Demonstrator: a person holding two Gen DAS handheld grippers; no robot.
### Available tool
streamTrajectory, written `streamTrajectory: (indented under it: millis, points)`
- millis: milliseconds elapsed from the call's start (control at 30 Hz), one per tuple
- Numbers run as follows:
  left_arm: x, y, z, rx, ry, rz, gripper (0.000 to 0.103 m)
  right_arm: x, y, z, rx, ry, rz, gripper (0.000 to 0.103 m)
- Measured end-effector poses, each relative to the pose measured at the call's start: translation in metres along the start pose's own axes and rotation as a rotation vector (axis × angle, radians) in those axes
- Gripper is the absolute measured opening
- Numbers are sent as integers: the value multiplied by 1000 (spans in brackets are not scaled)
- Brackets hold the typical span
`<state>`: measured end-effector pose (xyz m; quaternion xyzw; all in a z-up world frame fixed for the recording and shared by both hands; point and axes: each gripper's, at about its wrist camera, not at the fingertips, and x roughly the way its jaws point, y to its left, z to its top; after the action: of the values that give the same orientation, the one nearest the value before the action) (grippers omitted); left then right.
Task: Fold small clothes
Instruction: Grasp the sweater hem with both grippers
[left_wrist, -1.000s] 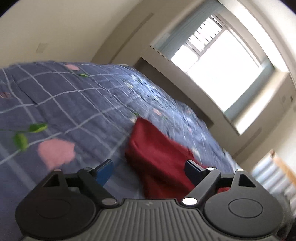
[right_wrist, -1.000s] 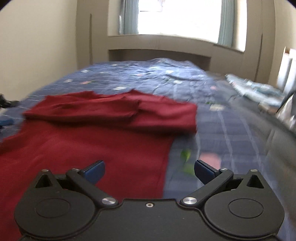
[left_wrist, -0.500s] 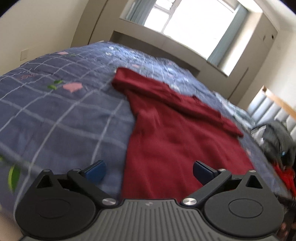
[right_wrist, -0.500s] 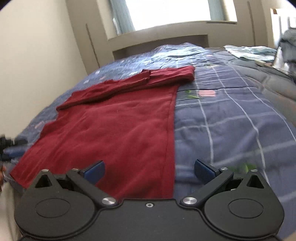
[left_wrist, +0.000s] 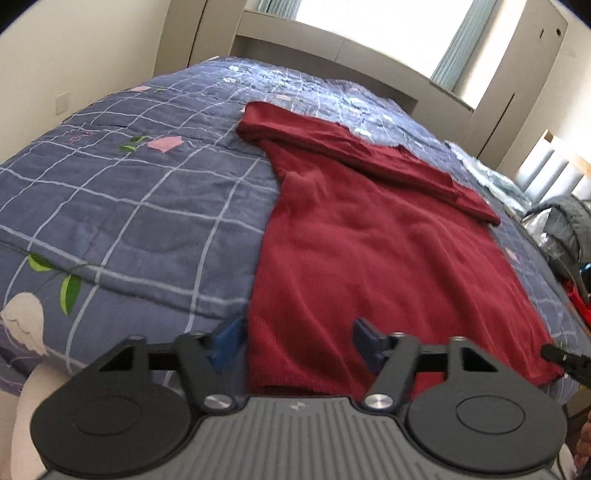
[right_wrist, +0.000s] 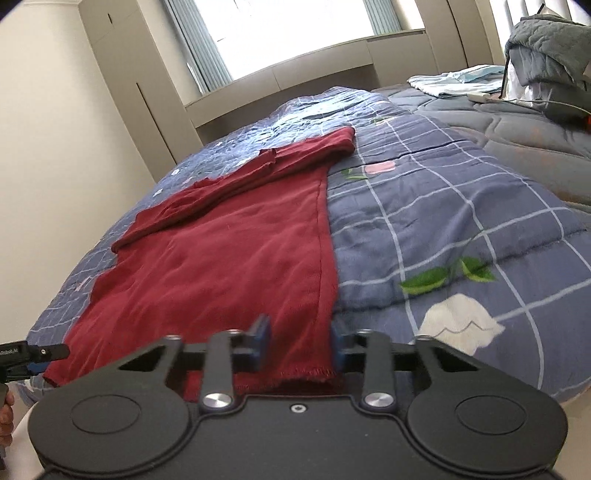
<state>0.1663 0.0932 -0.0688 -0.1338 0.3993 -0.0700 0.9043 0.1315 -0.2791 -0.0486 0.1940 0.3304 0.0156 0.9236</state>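
Garment: a dark red knit top (left_wrist: 369, 251) lies spread flat on a bed under a blue grid-patterned quilt with flower prints (left_wrist: 129, 206), sleeves folded across its far end near the window.
Why so laid: smoothed flat with sleeves in, it appears ready for the hem to be lifted and folded toward the far end.
Left gripper (left_wrist: 295, 343): blue fingers (left_wrist: 225, 341) stand apart, straddling the hem's left corner; one sits over the quilt just beside the cloth edge, the other over the fabric.
Right gripper (right_wrist: 299, 345): fingers (right_wrist: 260, 341) partly drawn in, not yet together, around the hem's right corner; whether the pads touch cloth cannot be told.
Step in hand: judged as taking both near corners of the hem.
Risk: a shallow bite could let the corner slip.
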Motion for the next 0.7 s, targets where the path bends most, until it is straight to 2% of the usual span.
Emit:
streamTrajectory:
  millis: [67, 133, 167, 233, 333, 467, 600, 700]
  points:
    - [-2, -1, -1, 13, 3, 32, 43, -2, 0, 0, 6, -2, 7, 13]
    - [-5, 1, 1, 2, 6, 37, 12, -6, 2, 1, 0, -10, 7, 8]
    - [-8, 3, 2, -13, 6, 24, 6, -8, 2, 2, -7, -15, 2, 6]
    - [-18, 3, 4, -37, -14, 10, 4, -15, 5, 3, -27, -31, -9, 5]
    - [-42, -9, 3, 32, -71, 39, 4, -30, 6, 7, -35, -60, -23, 4]
    - [-73, -17, -3, 111, -127, 34, 4, -51, 7, 10, -55, -81, -18, 4]
    - [-87, -17, -15, 142, -110, 32, 3, -67, 8, 2, -79, -65, -24, 4]
    - [-76, -11, -27, 142, -72, 48, 4, -69, 5, -9, -85, -51, -37, 4]
